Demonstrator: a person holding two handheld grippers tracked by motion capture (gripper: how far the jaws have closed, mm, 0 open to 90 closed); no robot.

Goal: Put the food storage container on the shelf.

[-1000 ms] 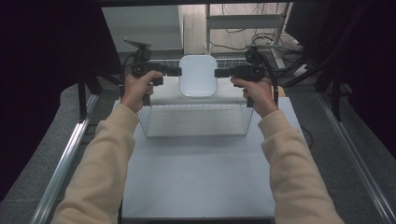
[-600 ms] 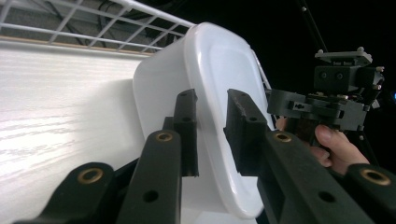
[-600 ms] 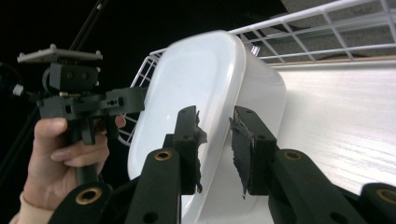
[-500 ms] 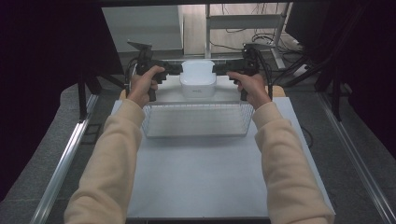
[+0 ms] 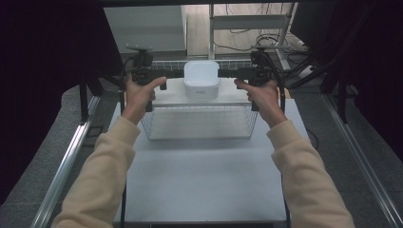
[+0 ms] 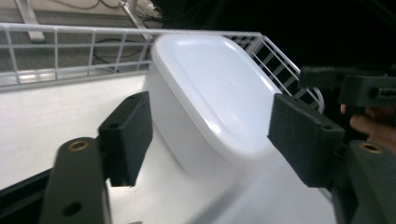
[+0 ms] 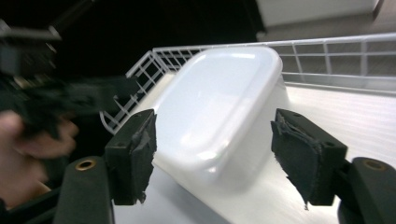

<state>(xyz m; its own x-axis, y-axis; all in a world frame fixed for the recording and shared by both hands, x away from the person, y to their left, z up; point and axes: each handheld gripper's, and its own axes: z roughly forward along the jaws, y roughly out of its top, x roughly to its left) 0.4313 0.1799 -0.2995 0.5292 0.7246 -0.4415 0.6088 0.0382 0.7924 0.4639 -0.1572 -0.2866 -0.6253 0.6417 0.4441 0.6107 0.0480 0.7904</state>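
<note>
A white lidded container (image 5: 201, 78) stands on the white floor inside a wire basket (image 5: 199, 124), near its far side. My left gripper (image 5: 176, 75) reaches in from the left and my right gripper (image 5: 227, 74) from the right. Both sets of jaws have just been opening. In the left gripper view the container (image 6: 210, 100) sits between my left gripper's (image 6: 215, 140) spread pads, which do not press on it. In the right gripper view the container (image 7: 219, 107) likewise lies between my right gripper's (image 7: 212, 154) wide pads, free of them.
The basket sits at the far end of a white tabletop (image 5: 204, 185). Metal rails (image 5: 71, 156) run along both sides. Beyond the table are a shelf frame and cables (image 5: 266, 33). Dark curtains hang at left and right.
The container, held up between both grippers a second ago, has come down onto the basket floor. Both grippers have opened and let go of it.
</note>
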